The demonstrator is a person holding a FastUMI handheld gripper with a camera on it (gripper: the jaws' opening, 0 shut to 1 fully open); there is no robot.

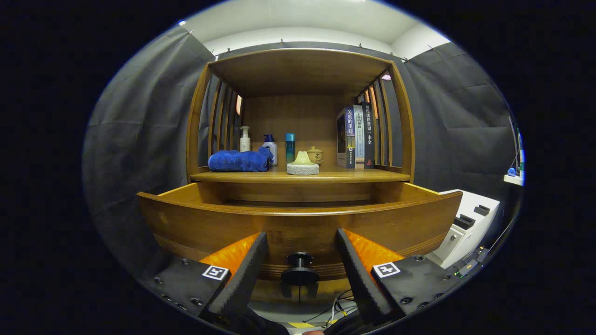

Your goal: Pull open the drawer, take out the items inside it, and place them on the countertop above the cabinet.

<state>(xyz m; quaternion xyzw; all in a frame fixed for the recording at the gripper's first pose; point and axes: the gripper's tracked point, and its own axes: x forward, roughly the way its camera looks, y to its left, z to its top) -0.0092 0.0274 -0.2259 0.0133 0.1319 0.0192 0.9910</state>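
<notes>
The wooden drawer stands pulled out toward me, its curved front close ahead of my fingers. Its black knob sits between my fingertips, touched by neither. My gripper is open, its orange-and-black fingers spread wide on either side of the knob. The drawer's inside is hidden behind its front panel. Above it runs the countertop, which carries a folded blue towel, a white pump bottle, a blue-capped bottle, a teal bottle, a pale yellow-green piece on a round white base and a small yellow lidded pot.
Three upright books stand at the right end of the countertop, under the cabinet's wooden hood with slatted sides. A white appliance sits low on the right of the cabinet. Cables lie on the floor below the drawer.
</notes>
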